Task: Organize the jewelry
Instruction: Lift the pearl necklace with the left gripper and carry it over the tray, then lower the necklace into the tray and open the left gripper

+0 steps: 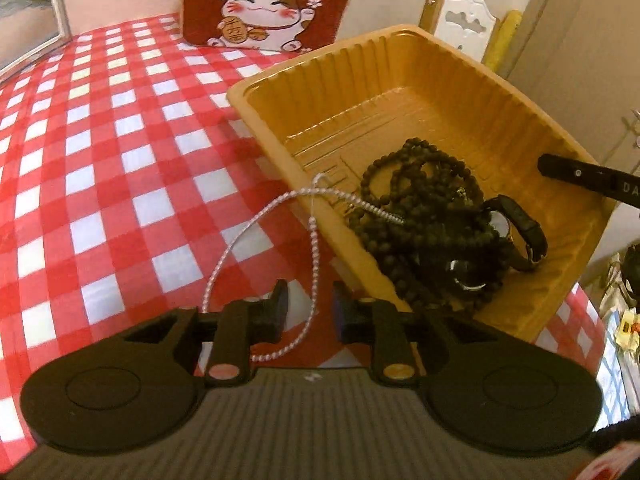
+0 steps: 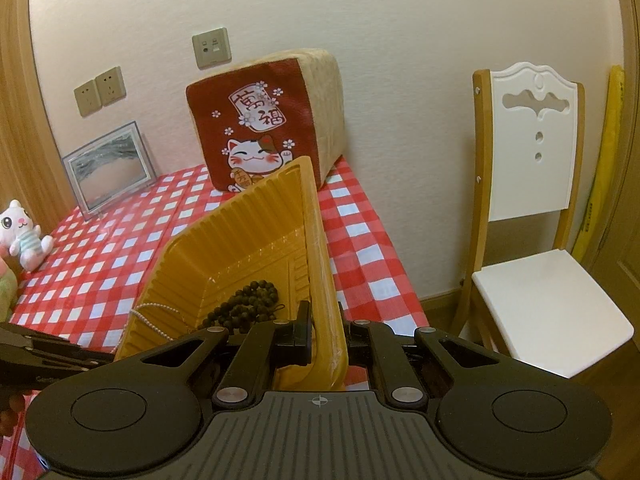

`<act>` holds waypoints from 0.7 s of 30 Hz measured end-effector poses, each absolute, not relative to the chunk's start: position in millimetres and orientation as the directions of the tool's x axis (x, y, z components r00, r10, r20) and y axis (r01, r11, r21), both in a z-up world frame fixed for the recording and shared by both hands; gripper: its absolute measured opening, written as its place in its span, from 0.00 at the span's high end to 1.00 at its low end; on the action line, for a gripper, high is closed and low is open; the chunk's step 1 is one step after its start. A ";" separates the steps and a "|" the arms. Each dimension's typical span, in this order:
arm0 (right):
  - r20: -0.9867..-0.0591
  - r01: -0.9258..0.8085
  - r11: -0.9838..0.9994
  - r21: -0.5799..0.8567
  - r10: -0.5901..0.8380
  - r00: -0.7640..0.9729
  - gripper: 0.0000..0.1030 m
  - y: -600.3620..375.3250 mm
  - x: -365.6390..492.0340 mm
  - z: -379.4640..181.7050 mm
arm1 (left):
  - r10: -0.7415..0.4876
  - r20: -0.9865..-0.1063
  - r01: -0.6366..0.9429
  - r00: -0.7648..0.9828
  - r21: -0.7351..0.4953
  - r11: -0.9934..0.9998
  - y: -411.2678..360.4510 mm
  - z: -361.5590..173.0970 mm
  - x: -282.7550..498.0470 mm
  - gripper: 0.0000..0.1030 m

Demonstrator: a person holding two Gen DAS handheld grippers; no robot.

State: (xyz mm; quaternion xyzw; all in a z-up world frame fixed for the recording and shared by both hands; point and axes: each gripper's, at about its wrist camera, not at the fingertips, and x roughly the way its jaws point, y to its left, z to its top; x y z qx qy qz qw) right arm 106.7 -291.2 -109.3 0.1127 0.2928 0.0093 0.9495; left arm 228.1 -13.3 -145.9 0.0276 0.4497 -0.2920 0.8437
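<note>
Between the fingers of the left claw point(image 1: 310, 314) runs a loop of the white bead necklace point(image 1: 256, 232). The claw is spread, with a clear gap on each side of the strand, so it pinches nothing.

That necklace is what the coming move turns on. It lies half in and half out of the orange tray point(image 1: 400, 64). Its far end is draped over the tray's near-left rim and rests against the heap of dark beads point(image 1: 416, 208). Its long loop hangs down and trails over the checked surface point(image 1: 100, 160) toward the left claw. The strand's long axis therefore runs from the claw away to the far right, up into the tray. A dark watch point(image 1: 516, 232) lies at the right of the bead heap.

In the right wrist view, the right claw point(image 2: 324, 332) is pinching the tray's near wall. It seems to hold the tray tilted, with its far corner raised in front of the cat cushion point(image 2: 256, 136).

The left claw is much the nearer to the loose strand and is already lined up along it. Closing on the loop and carrying it up and over the rim looks like the natural move. One risk is that the beads slip back over the low edge of the tilted tray.
</note>
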 end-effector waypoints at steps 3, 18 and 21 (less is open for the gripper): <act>-0.554 0.049 0.974 0.219 0.084 0.828 0.92 -291.4 106.5 -109.1 | -0.482 -0.753 0.530 0.449 -0.210 0.822 -12.2 -130.4 227.7 0.98; -0.552 0.047 0.974 0.222 0.086 0.830 0.92 -292.6 106.4 -109.6 | -0.653 -0.468 0.640 0.595 -0.216 0.737 -36.0 16.8 219.9 0.98; -0.551 0.048 0.973 0.227 0.088 0.830 0.92 -293.8 105.9 -110.1 | -0.690 -0.415 0.665 0.593 -0.230 0.710 -49.7 32.9 220.0 0.98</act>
